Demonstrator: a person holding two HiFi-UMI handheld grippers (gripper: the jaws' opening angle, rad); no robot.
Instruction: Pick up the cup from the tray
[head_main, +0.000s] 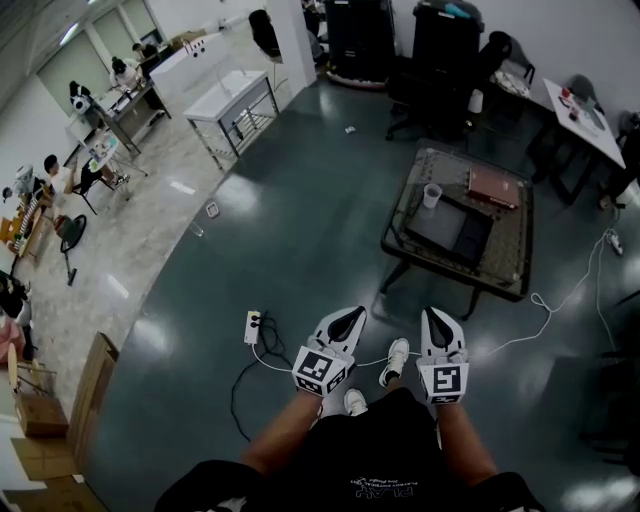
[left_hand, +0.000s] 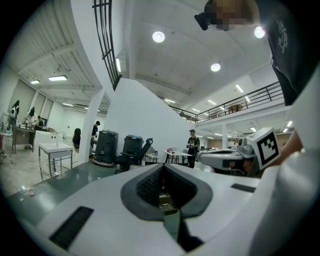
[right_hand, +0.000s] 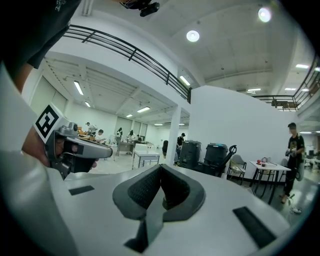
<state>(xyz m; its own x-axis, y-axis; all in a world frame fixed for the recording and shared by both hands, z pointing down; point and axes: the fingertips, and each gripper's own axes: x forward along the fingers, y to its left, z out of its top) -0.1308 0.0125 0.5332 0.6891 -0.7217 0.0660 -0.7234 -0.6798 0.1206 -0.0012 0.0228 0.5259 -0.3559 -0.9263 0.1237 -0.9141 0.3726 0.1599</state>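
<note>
Clear plastic cup stands by the flat dark tray on the low table, well ahead of us, nearer our right gripper than our left gripper, both closed and empty.

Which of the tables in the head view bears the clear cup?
The low dark table straight ahead of the person, the one that also holds a dark tray and a reddish-brown book. The cup stands near its left edge.
</note>
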